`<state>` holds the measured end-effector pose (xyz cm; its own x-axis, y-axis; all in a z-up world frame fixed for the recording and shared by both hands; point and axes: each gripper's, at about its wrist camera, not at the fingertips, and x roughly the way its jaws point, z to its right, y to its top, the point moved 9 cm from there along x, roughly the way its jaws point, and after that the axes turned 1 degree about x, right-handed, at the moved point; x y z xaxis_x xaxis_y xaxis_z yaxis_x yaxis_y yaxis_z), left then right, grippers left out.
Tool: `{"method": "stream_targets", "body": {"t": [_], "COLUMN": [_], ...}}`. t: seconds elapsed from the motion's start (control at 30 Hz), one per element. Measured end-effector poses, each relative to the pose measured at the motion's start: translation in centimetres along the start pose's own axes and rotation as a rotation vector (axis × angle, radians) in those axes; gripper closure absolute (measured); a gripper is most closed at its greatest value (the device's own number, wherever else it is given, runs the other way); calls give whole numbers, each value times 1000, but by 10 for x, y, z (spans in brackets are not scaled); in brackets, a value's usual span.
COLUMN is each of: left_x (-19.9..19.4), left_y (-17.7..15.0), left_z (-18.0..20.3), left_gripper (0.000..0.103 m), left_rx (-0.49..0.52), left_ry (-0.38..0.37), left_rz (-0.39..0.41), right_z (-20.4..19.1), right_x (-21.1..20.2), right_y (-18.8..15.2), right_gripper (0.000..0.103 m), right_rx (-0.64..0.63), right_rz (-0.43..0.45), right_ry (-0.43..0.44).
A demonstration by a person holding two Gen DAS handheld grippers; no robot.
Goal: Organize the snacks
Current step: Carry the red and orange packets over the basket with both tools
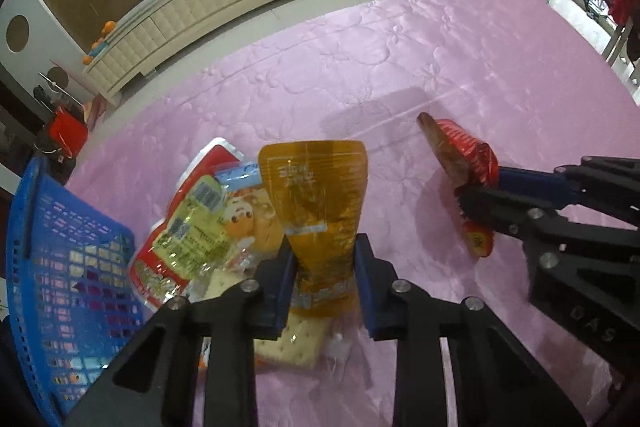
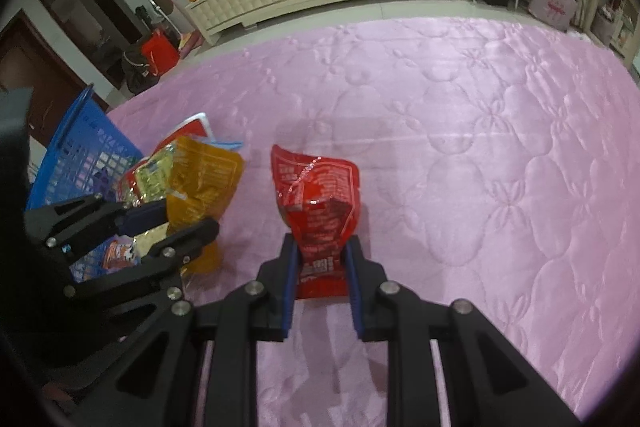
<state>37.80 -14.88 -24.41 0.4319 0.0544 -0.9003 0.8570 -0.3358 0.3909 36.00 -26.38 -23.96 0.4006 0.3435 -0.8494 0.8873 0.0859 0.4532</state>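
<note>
The left gripper's (image 1: 325, 267) fingers clamp an amber plastic snack pouch (image 1: 316, 199) beside the blue mesh basket (image 1: 60, 247), the right gripper's (image 2: 321, 267) pinch a red foil packet (image 2: 318, 199), open pink quilted bed (image 2: 480, 147) ahead.

Amber pouch (image 1: 320, 203) and red pouch (image 2: 320, 203): glossy plastic film. Basket (image 1: 60, 247): blue perforated plastic. Bed cover (image 1: 440, 59): pink, satiny quilted cloth.
</note>
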Motion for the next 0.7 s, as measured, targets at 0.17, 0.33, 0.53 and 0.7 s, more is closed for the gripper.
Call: {"method": "stream_targets", "body": {"t": [0.17, 0.33, 0.53, 0.7], "left_x": [-29, -58, -101, -140], "left_y": [-13, -19, -28, -41], "left_z": [-6, -18, -39, -69], "left_gripper": [78, 78, 78, 78], "left_rx": [-8, -33, -62, -83], "left_ry": [-20, -57, -80, -87], "left_rz": [29, 58, 123, 186], "right_z": [-16, -37, -72, -107], "right_x": [-6, -27, -70, -95], "right_y": [-2, -13, -11, -14], "right_gripper": [77, 77, 77, 77], "right_rx": [-24, -21, -69, -118], "right_rz": [6, 15, 65, 85], "right_ry": [-36, -10, -30, -71]}}
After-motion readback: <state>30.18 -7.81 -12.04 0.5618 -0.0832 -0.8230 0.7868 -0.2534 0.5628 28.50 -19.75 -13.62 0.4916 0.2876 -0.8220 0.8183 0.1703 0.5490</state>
